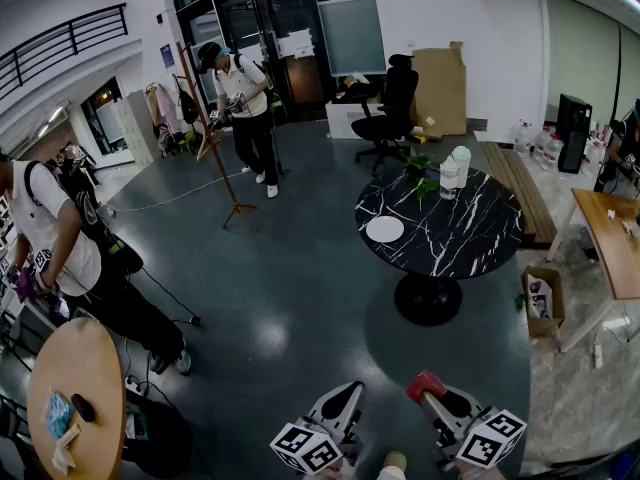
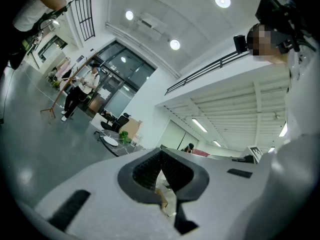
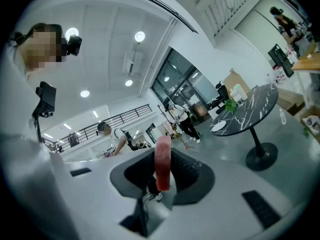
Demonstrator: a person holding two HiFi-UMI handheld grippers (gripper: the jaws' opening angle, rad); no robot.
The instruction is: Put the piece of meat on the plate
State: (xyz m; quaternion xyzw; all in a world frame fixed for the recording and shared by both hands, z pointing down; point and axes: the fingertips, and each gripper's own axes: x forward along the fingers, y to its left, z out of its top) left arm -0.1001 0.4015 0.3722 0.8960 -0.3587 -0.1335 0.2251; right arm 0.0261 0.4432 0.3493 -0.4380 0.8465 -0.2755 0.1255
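You are holding the right gripper (image 1: 434, 398) level, low in the head view. Its fingers are clenching the flat pinkish-red piece of meat (image 1: 424, 383), which is standing on edge between the black ribbed pads (image 3: 188, 170). The meat is sitting well apart from the round white plate (image 1: 384, 230), which is lying near the edge of the round black marble-topped table (image 1: 470, 243) ahead of you. You are carrying the left gripper (image 1: 345, 398) just beside the right one, and its fingers are pressing together with nothing between them.
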